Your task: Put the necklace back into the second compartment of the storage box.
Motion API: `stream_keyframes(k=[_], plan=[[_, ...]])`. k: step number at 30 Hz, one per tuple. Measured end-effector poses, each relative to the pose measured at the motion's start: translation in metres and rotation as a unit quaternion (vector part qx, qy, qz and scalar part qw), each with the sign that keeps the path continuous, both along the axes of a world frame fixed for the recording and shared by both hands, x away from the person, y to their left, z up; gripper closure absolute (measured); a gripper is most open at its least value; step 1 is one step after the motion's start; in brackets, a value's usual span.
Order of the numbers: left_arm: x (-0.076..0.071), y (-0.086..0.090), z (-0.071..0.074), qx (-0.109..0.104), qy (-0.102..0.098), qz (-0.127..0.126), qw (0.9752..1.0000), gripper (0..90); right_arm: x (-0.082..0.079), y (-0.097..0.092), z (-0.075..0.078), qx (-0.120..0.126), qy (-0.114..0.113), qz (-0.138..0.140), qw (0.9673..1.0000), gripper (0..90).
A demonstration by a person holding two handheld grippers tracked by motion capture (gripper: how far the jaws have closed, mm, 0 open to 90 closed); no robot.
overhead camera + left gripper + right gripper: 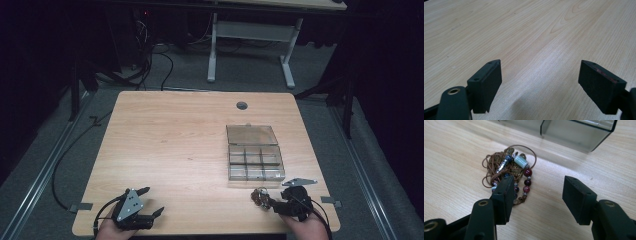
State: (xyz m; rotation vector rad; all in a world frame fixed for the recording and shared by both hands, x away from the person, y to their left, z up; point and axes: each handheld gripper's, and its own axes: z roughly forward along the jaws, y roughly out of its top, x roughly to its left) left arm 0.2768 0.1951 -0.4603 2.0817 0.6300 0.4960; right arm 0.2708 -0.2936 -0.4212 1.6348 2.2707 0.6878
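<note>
A tangle of brown cord strung with dark red beads, a pale green bead and a silvery tube [510, 166] lies on the wooden table [170, 140], just in front of a clear compartment box [255, 166]. In the high view this beaded cord [259, 195] sits near the front right edge. My right gripper [537, 185] is open. Its left finger [502, 195] covers the cord's near edge, and bare wood lies between the jaws. Held in a hand at the front edge, the right gripper [270, 202] points left at the cord. My left gripper [154, 200] rests open at the front left, over bare table [540, 67].
The box's lid [251, 134] lies open behind its compartments, and its smoky wall [574, 132] stands close beyond the cord. A round cable hole [242, 105] sits near the far edge. A black cable [65, 165] trails off the table's left side.
</note>
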Motion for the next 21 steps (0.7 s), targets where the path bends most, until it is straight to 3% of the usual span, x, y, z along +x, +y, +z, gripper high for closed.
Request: stream_keyframes(k=[11, 15, 21], plan=[[0.000, 0.000, 0.000, 0.000, 0.001, -0.002, 1.0000, 19.2, 0.010, 0.003, 0.008, -0.035, 0.046, 0.014, 0.9982, 43.3], [0.000, 0.000, 0.000, -0.001, 0.001, -0.002, 1.0000, 19.3, 0.016, 0.007, 0.010, -0.045, 0.079, 0.028, 0.9954, 41.3], [0.000, 0.000, 0.000, 0.000, 0.002, -0.003, 1.0000, 19.3, 0.021, 0.011, 0.012, -0.055, 0.107, 0.043, 0.9918, 36.7]])
